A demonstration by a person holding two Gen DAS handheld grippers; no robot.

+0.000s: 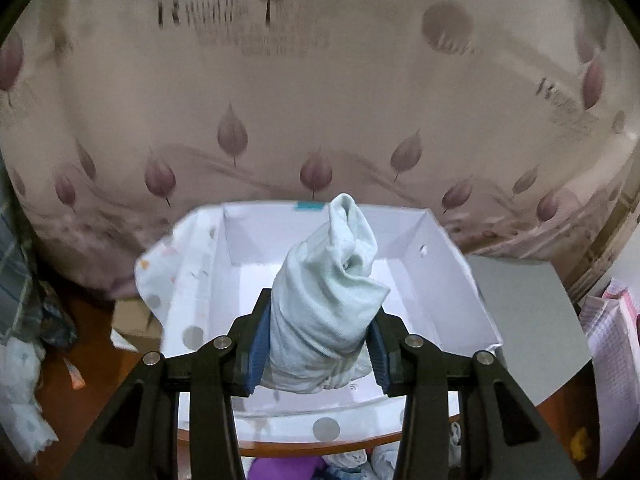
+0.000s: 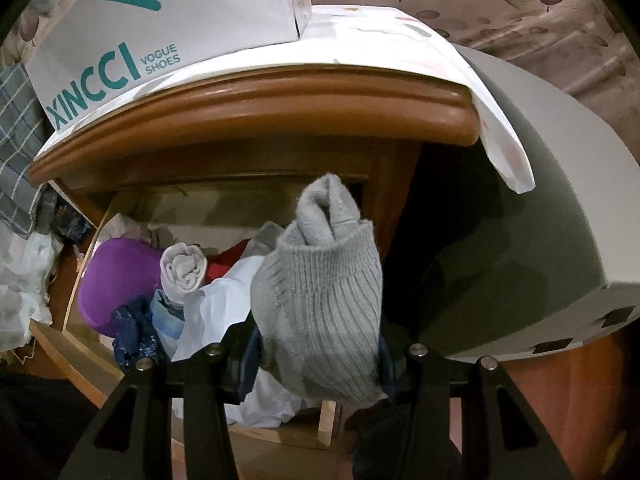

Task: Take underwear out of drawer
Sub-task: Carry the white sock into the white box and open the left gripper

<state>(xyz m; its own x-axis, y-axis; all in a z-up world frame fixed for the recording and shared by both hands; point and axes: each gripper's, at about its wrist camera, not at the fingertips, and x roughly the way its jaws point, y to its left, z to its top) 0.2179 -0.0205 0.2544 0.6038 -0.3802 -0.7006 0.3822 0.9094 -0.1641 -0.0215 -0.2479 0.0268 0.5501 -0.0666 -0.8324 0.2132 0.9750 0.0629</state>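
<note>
Left gripper [image 1: 318, 344] is clamped on a rolled pale-green bundle of underwear [image 1: 324, 300], blue pads [image 1: 260, 344] squeezing the lower part while the loose end sticks up toward 12 o'clock. It's hanging right over the open white shoebox [image 1: 448, 280] on the nightstand top, with a leaf-print curtain [image 1: 320, 100] behind. The writing on that curtain is too smeared to read.

Right gripper [image 2: 318, 344] is clenched on a grey ribbed sock bundle [image 2: 320, 292], held over the open drawer [image 2: 80, 344]. At 9 to 10 o'clock from it sit a white rolled piece [image 2: 184, 268] and something purple [image 2: 116, 280].

This stuff looks feather-light, soft and squashy, nothing to break. I'd guess pinching mid-roll is best so it doesn't unravel.

Box side [image 2: 112, 52] reads "XINCCI VOGUE SHOES" in teal, though the first letter may be cut off.
</note>
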